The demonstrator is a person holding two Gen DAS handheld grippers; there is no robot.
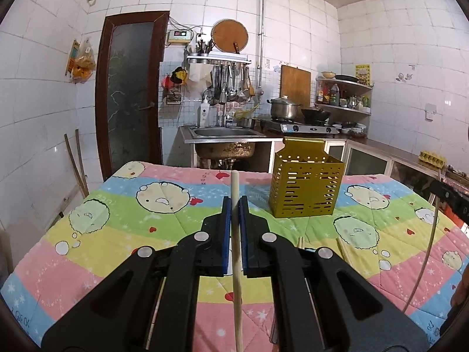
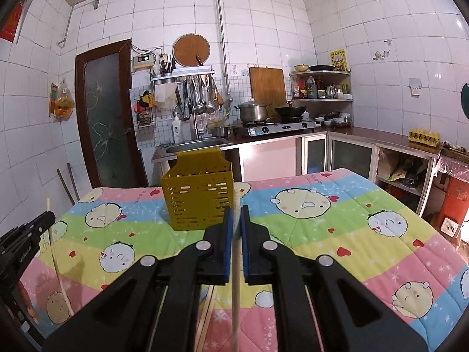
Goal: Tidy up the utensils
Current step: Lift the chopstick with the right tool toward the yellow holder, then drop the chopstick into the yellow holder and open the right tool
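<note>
Item: yellow utensil holder, upright on the quilted table cover toward its far edge; two chopsticks in transit.

Detail: holder lies ahead and right of the left gripper, ahead and left of the right gripper; neither clearly nearer. Each gripper clamped narrow on one chopstick, long axis along the fingers, tip forward. Loose chopsticks lie on the cover near its front edge.

Black gripper linkages, blue pads, silver pivot screws, seemingly plastic
</note>
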